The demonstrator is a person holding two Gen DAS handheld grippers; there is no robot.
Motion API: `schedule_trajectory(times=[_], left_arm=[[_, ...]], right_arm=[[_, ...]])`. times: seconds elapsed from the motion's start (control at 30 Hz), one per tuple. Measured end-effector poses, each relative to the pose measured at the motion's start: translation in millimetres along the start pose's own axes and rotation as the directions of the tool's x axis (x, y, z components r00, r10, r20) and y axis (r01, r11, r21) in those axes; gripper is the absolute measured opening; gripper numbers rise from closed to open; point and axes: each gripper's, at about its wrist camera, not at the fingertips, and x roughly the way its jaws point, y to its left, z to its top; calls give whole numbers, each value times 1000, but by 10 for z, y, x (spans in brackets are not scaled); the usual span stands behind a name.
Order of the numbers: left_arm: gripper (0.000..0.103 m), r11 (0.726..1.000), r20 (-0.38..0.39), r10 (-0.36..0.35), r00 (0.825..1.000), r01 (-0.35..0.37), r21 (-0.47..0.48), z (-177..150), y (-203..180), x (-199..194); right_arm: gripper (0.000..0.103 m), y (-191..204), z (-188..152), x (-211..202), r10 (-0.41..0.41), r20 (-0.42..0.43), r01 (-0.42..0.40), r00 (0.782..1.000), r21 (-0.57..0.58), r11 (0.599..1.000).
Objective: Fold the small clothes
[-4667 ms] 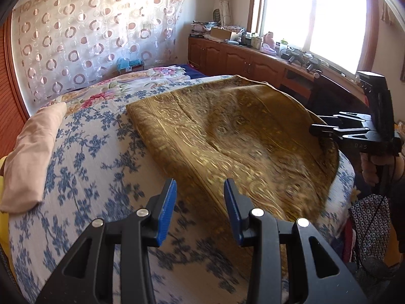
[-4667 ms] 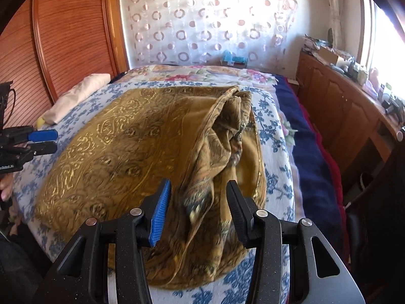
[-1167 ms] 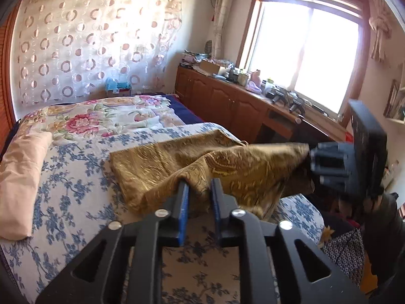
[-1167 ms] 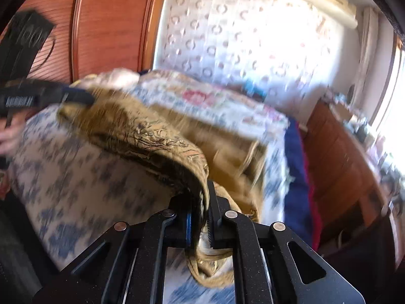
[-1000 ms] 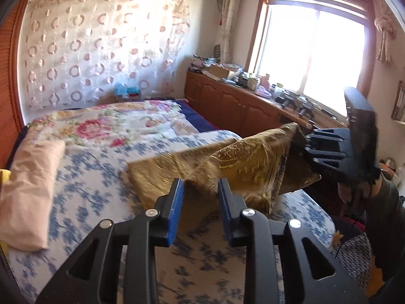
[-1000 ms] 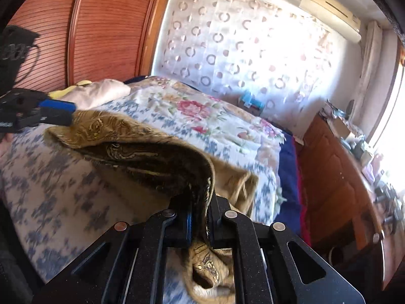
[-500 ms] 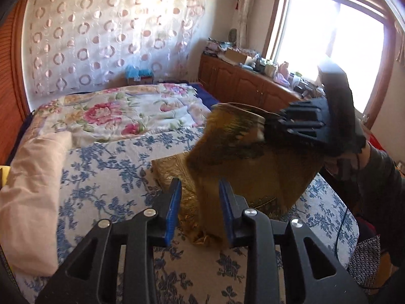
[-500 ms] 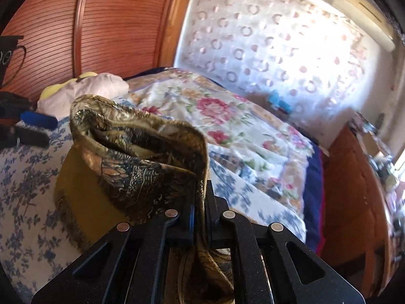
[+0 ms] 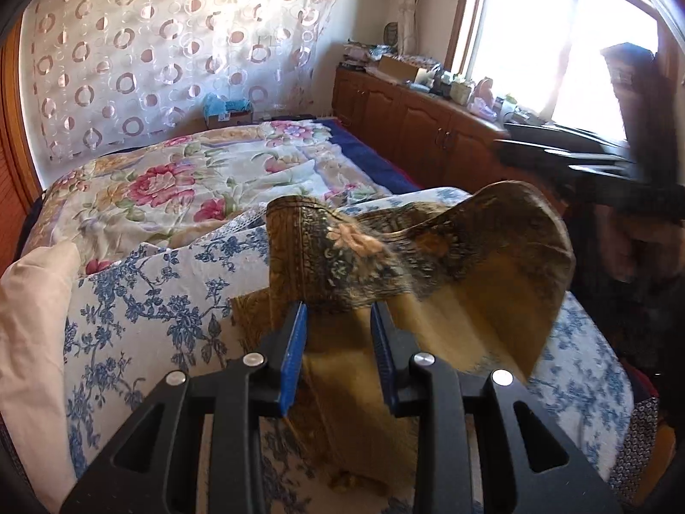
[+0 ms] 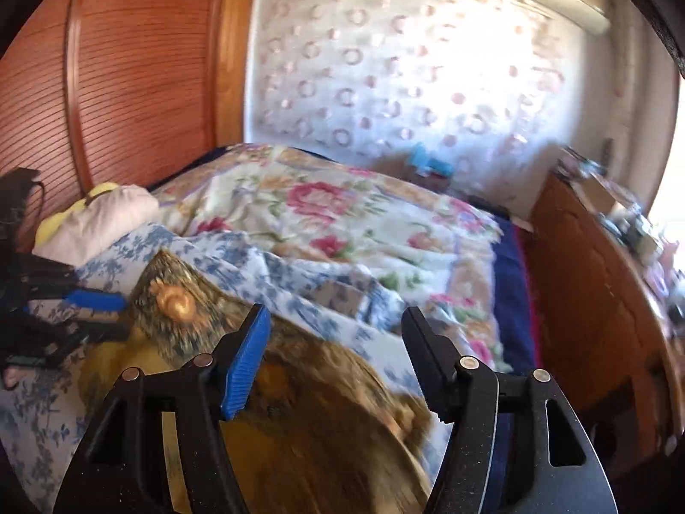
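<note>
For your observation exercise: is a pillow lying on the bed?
Yes, a pale pillow lies on the blue-flowered bed sheet.

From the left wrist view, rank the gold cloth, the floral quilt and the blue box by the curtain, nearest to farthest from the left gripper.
1. Gold cloth, right at the left gripper.
2. Floral quilt, mid-bed, beyond.
3. Blue box, far end, below the curtain.

A mustard-gold patterned cloth (image 9: 428, 265) is lying half-folded near the foot edge of the bed (image 9: 141, 300), its upper layer billowing in an arched flap, showing a darker floral border (image 10: 180, 304) and a plain golden underside.
</note>
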Motion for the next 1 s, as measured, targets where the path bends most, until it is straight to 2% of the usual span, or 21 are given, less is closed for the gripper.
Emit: schedule_trajectory(times=[0.1, 0.27, 0.33, 0.5, 0.77, 0.9, 1.0], left_arm=[[29, 1000, -37, 23, 999, -23, -12, -34, 71, 157], [29, 998, -78, 52, 996, -55, -30, -123, 194, 342], [30, 998, -87, 52, 995, -55, -36, -149, 228, 389], [35, 998, -95, 51, 994, -55, -43, -183, 277, 459], [37, 999, -82, 39, 996, -42, -29, -210, 267, 462], [37, 999, -96, 31, 995, -34, -33, -185, 295, 451], [37, 998, -105, 29, 994, -34, -46, -175, 335, 430]], right_arm=[[65, -155, -233, -105, -28, -51, 30, 998, 41, 999], [66, -352, -701, 43, -68, -167, 88, 984, 117, 989], [73, -411, -791, 129, -77, -189, 107, 979, 153, 982], [78, -526, -901, 331, -32, -198, 82, 980, 251, 964], [81, -545, -982, 558, 68, -211, 4, 975, 324, 946], [81, -527, -976, 547, 70, -197, -5, 978, 312, 950], [77, -498, -977, 543, 75, -190, -14, 979, 302, 953]])
